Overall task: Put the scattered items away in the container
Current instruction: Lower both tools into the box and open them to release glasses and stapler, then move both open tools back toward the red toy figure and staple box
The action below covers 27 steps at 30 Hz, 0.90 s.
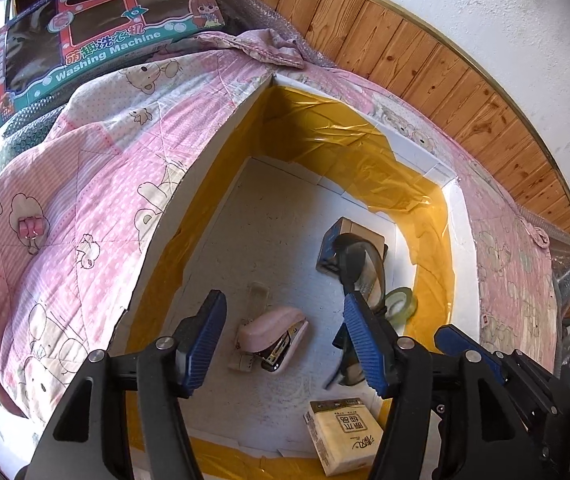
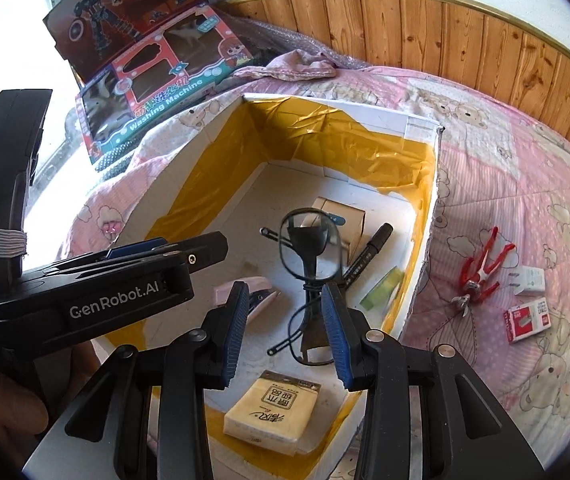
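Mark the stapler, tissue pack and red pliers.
pink stapler [image 1: 269, 330]: left wrist view, on its pink top shell.
tissue pack [image 2: 273, 406]: right wrist view, middle of printed face.
red pliers [image 2: 485, 266]: right wrist view, on the handles.

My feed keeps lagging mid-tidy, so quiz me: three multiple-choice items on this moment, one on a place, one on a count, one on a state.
1. Where does the tissue pack lie?
A. on the quilt
B. inside the container, at its near end
C. on the toy box

2. How many items remain on the quilt right of the container?
A. one
B. three
C. five

3. How do the right tongs stand?
A. open above the glasses
C. shut on the marker
B. shut on the stapler

Key: 1 B, the pack rests on the container floor nearest the camera. 2 B, the red tool, the white plug and the small red-white box lie there. 3 A, both fingers are apart with nothing between them.
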{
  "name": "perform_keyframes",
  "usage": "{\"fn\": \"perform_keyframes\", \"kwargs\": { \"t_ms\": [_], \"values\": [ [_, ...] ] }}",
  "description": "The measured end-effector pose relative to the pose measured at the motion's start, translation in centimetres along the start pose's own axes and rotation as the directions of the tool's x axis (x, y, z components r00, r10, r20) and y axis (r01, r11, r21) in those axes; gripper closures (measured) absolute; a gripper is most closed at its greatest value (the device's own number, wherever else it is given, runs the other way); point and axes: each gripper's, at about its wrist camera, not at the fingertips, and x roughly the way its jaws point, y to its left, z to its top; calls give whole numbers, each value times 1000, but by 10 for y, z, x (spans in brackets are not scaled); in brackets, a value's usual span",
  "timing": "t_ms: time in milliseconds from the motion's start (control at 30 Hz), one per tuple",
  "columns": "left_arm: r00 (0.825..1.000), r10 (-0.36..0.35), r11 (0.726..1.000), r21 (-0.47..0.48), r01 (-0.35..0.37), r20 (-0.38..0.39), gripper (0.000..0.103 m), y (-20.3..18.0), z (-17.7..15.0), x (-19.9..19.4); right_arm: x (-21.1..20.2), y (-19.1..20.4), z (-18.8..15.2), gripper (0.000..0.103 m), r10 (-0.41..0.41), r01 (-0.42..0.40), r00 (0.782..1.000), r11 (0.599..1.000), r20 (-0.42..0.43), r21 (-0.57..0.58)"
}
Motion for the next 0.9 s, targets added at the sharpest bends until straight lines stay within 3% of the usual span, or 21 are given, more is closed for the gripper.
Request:
{"fn": "perform_keyframes", "kwargs": {
  "t_ms": [567, 900],
  "values": [
    [990, 76, 994, 72, -85, 117, 41, -12, -53, -54, -45, 1, -49, 64, 64, -65, 997, 998, 41, 27],
    [988, 64, 987, 135, -83, 144, 41, -43, -90, -72, -73, -21, -81, 64, 48, -54, 996, 996, 72, 75]
  ]
}}
